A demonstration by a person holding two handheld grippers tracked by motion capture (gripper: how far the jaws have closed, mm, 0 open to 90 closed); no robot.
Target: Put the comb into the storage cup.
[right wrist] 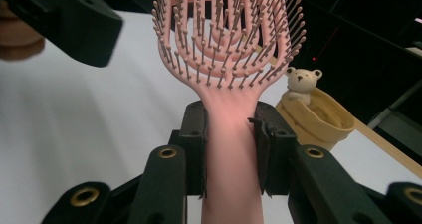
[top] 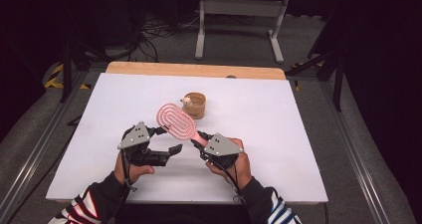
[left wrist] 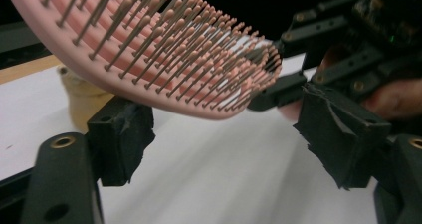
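A pink vented hairbrush (top: 175, 120) is held off the white table, its head tilted up and to the left. My right gripper (top: 200, 139) is shut on its handle; in the right gripper view both pads (right wrist: 196, 134) press the pink handle (right wrist: 231, 149) just below the bristled head (right wrist: 229, 30). My left gripper (top: 168, 140) is open beside the brush. In the left gripper view its jaws (left wrist: 231, 139) stand wide apart under the bristled head (left wrist: 149, 50) without touching it. A tan cup with a small bear figure on its rim (top: 195, 104) (right wrist: 318, 114) stands behind the brush.
The white tabletop (top: 278, 124) has a wooden strip along its far edge (top: 194, 69). Beyond it, a white table frame (top: 239, 15) stands on grey floor among cables. Metal rails run along both sides.
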